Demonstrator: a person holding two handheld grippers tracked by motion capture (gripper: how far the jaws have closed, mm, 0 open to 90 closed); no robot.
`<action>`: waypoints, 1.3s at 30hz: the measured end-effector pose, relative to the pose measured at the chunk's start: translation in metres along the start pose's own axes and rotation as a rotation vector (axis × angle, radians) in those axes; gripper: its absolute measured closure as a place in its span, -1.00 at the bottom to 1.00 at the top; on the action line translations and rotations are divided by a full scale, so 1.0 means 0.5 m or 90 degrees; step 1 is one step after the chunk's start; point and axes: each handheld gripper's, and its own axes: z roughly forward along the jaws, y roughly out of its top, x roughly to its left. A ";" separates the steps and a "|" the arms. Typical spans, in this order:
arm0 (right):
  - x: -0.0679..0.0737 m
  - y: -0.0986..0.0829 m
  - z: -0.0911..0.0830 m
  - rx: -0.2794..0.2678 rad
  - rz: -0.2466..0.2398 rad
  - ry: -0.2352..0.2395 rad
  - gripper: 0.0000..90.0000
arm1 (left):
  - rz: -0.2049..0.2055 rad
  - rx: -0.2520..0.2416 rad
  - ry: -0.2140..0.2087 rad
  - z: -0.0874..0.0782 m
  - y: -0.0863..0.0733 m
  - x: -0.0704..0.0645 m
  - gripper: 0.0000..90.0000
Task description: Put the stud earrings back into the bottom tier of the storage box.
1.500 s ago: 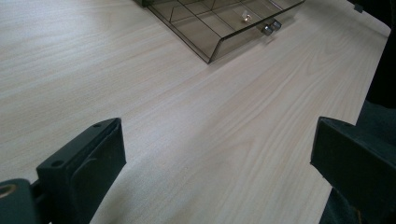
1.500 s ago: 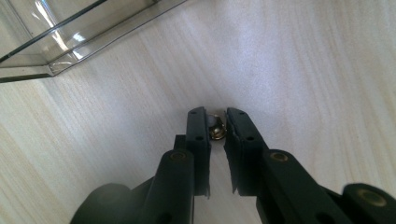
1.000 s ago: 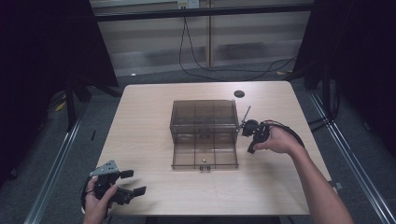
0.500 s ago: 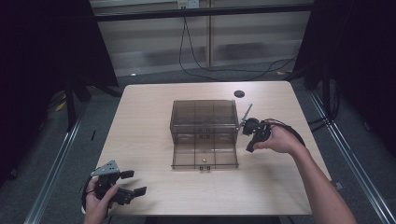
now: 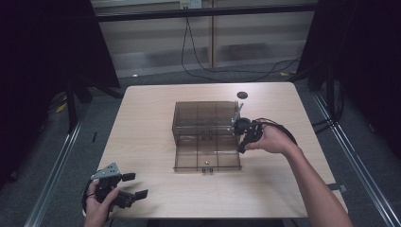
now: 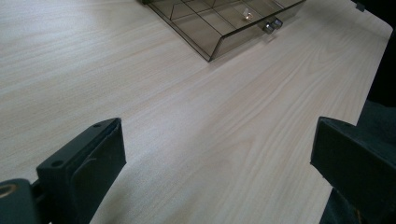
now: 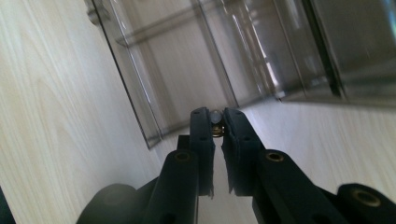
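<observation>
My right gripper (image 7: 216, 122) pinches a tiny screw (image 7: 215, 119), shiny and round on top, with its jaws nearly shut. It is just beside the brown see-through box (image 5: 205, 120), near the open drawer (image 5: 208, 158). My left gripper (image 5: 128, 185) is wide open, holding nothing, well away from the box.

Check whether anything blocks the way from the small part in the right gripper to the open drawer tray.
Only the tray's own side wall. The right gripper is shut on a small metal part just outside the open drawer, beside its right wall. The part must clear that transparent wall; the compartments beyond look open.
</observation>
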 end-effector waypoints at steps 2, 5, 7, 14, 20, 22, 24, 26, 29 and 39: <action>0.005 0.012 0.002 0.001 -0.003 0.000 0.83 | 0.001 -0.001 0.000 -0.001 0.000 0.000 -0.93; 0.016 0.035 0.004 -0.005 -0.012 0.002 0.83 | 0.000 -0.002 0.000 -0.003 0.000 -0.001 -0.93; 0.019 0.047 0.006 -0.006 -0.028 0.007 0.83 | 0.001 -0.002 -0.001 -0.003 0.000 0.000 -0.93; 0.036 0.086 0.015 -0.010 -0.042 0.019 0.83 | 0.004 -0.003 0.000 -0.003 0.000 -0.001 -0.93; 0.049 0.115 0.031 -0.006 -0.062 0.033 0.83 | 0.004 -0.003 -0.002 -0.004 0.000 -0.001 -0.93; 0.052 0.123 0.036 -0.008 -0.067 0.033 0.83 | 0.004 -0.004 -0.001 -0.004 0.000 -0.001 -0.93; 0.056 0.129 0.040 -0.006 -0.069 0.035 0.83 | 0.003 -0.005 -0.002 -0.003 0.000 -0.001 -0.93; 0.059 0.136 0.046 -0.005 -0.081 0.035 0.83 | 0.004 -0.004 -0.002 -0.003 0.001 -0.001 -0.93; 0.063 0.144 0.051 0.001 -0.083 0.038 0.83 | 0.004 -0.004 -0.003 -0.003 0.001 -0.001 -0.93; 0.077 0.177 0.087 0.022 -0.093 0.052 0.83 | 0.004 -0.004 -0.005 -0.003 0.001 -0.001 -0.93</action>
